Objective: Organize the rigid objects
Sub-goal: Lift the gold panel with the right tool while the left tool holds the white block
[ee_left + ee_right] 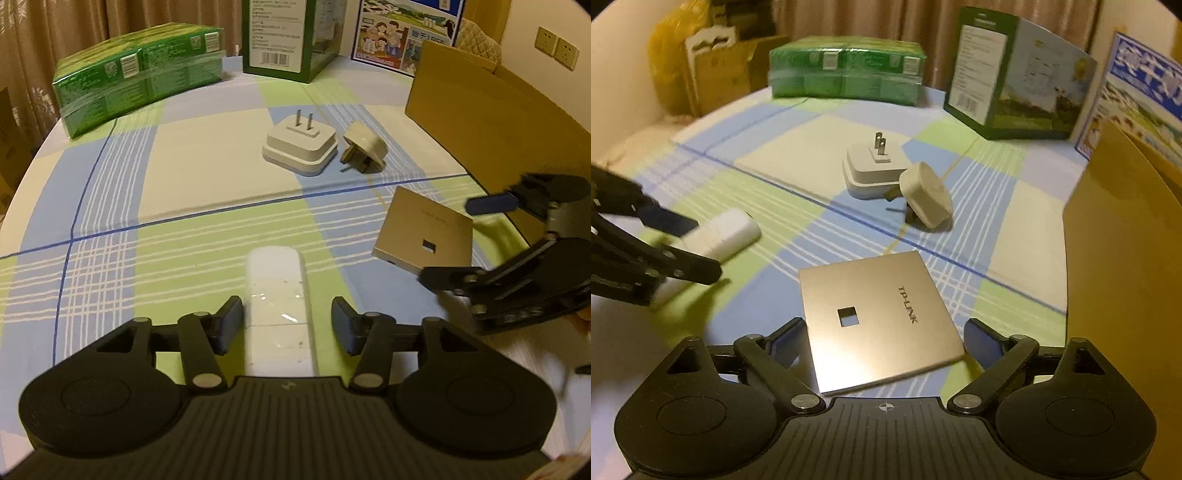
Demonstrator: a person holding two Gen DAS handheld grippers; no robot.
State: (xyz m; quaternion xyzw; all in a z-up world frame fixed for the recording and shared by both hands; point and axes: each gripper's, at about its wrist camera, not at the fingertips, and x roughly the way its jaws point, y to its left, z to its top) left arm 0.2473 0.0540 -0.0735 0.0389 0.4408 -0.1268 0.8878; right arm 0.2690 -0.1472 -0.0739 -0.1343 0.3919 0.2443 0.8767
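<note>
**A:** What am I looking at closest in, on the left side?

**B:** I'm seeing the left gripper (287, 323) sitting part-open, with the white oblong device (279, 306) lying lengthwise between its fingers. The left pad (231, 325) is sitting right at the device's edge, and I cannot tell whether it is touching; the other pad is standing clear, with checked cloth showing in the gap. So I'm not gripping it, and it is resting on the checked tablecloth (184, 177).

**A:** And the right one?

**B:** I'm holding the right gripper (884, 341) spread wide. The flat metallic TP-LINK panel (879, 321) is lying between the fingers, its near end raised and the whole plate slightly tilted. Neither pad is pressing on it, though its right corner is coming very close to the right pad (982, 341).

**A:** Further out?

**B:** Past the blue line in the cloth, the square white plug adapter (300, 146) is lying with its two prongs pointing up. The cream plug (364, 147) is tipped on its side just beside it, to the right. A brown cardboard box (491, 118) is standing along the right edge. At the far end, the green wrapped pack (140, 77) and a tall green carton (291, 37) are sitting near the curtain.
</note>
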